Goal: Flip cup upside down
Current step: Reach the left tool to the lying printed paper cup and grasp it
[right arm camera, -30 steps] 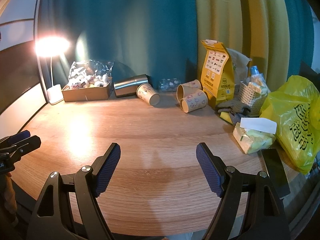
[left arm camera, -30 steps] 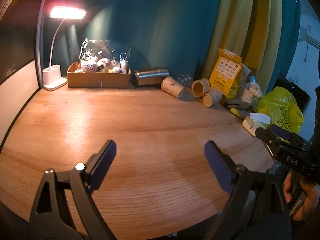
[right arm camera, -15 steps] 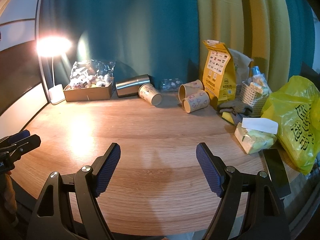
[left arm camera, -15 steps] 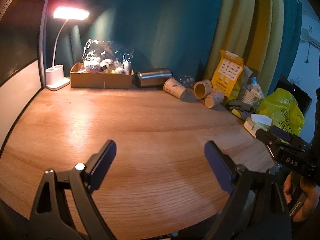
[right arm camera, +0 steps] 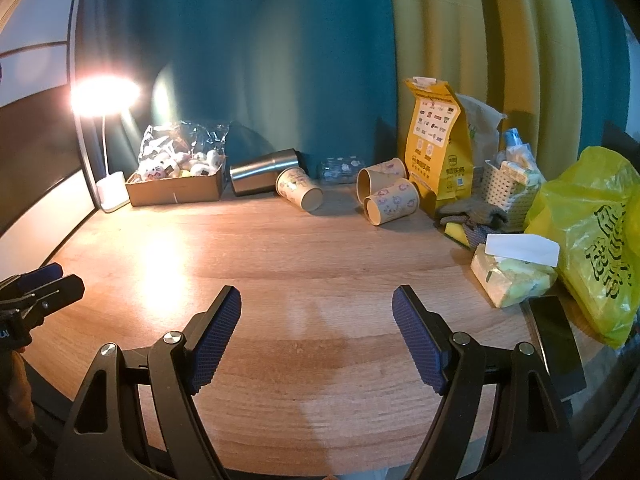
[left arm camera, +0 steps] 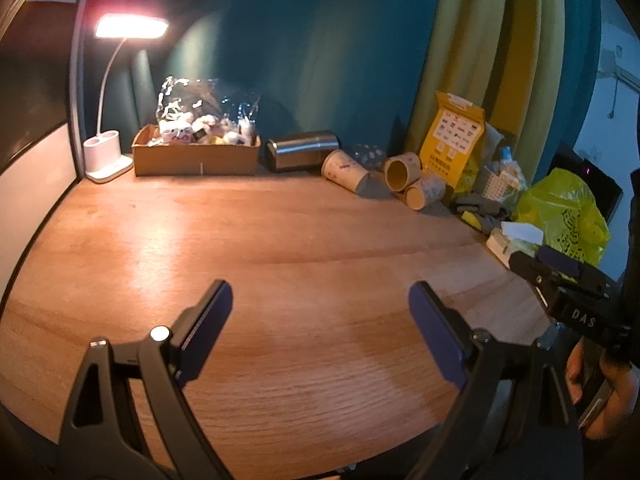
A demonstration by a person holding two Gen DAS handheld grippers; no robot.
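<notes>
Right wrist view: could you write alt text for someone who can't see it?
An open black claw with blue pads hovers, holding nothing, over a wooden table. At the table's far edge, three paper cups and a steel tumbler lie on their sides. A lit lamp stands at left, a yellow bag at right.

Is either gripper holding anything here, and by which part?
Nothing is held. The left gripper and right gripper are both open over bare table.

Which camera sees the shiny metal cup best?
The right wrist view: the shiny steel tumbler lying on its side appears bigger, with its open rim showing. The left wrist view shows the same tumbler smaller, side-on, against the blue curtain.
</notes>
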